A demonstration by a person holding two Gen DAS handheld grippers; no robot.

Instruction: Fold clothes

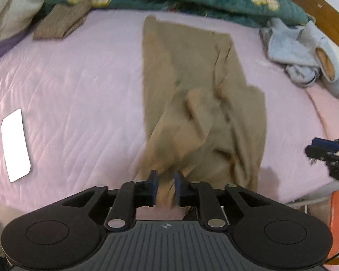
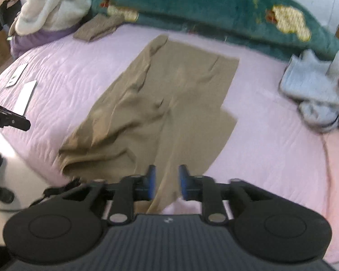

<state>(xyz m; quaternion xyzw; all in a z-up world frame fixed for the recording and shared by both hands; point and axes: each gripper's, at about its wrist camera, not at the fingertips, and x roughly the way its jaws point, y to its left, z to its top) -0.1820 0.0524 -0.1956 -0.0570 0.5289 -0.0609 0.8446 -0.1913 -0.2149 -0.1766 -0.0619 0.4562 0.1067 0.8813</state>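
- Trousers [image 1: 192,94], tan, lie lengthwise on the pink bedspread [image 1: 79,85] in the left wrist view, running from 12 o'clock down to 6 o'clock; the far half lies flat, the near half is bunched and rumpled; the left gripper [image 1: 165,188] has its jaws parted with the near cloth edge loose between them, the pads not pressing on it, so released; a folded brown garment [image 1: 61,21] rests at 10 o'clock, which I judge finished; a grey garment [image 1: 298,52] lies crumpled at 2 o'clock, unfolded; a white card [image 1: 15,144] sits at 9 o'clock.
- Right wrist view: the trousers stretch from 12 o'clock to 6 o'clock, wrinkled toward 8 o'clock; the right gripper [image 2: 167,185] stands parted, a hem strip hanging between the pads without being pinched; the fold looks barely started, with smoothing and further folds left; the grey garment waits at 3 o'clock.
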